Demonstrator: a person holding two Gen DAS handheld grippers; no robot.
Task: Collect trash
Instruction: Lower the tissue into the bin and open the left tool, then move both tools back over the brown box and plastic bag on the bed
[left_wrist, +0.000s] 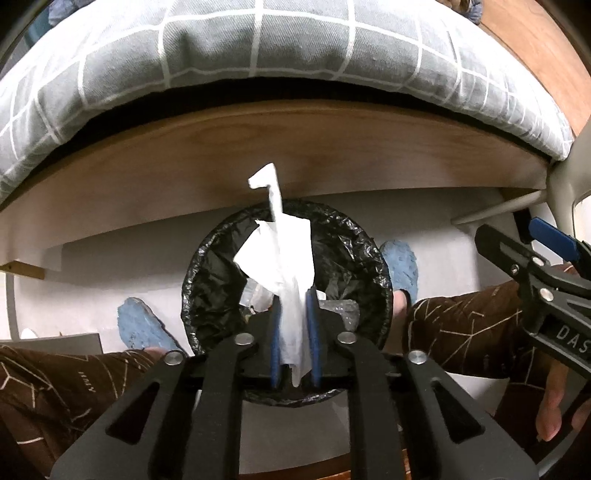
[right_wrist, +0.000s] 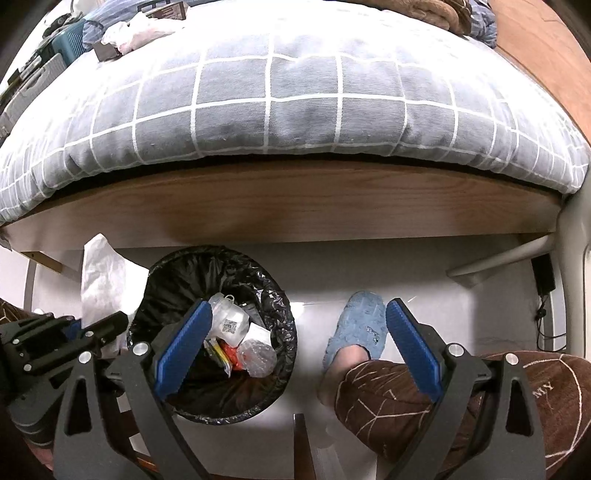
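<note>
My left gripper (left_wrist: 293, 295) is shut on a crumpled white tissue (left_wrist: 284, 258) and holds it directly above the round trash bin lined with a black bag (left_wrist: 347, 254). In the right wrist view the bin (right_wrist: 273, 306) sits on the floor at lower left, holding a clear plastic bottle (right_wrist: 229, 321), a crinkled plastic wrapper (right_wrist: 258, 356) and red and yellow scraps. The tissue (right_wrist: 98, 277) shows left of the bin, above the left gripper (right_wrist: 107, 325). My right gripper (right_wrist: 299, 314) is open and empty, its left finger over the bin.
A bed with a grey checked cover (right_wrist: 295, 96) on a wooden frame (right_wrist: 295, 195) fills the top. The person's blue slippers (right_wrist: 360, 325) and brown trouser legs (right_wrist: 406, 402) flank the bin. Clutter lies on the bed's far left (right_wrist: 110, 33).
</note>
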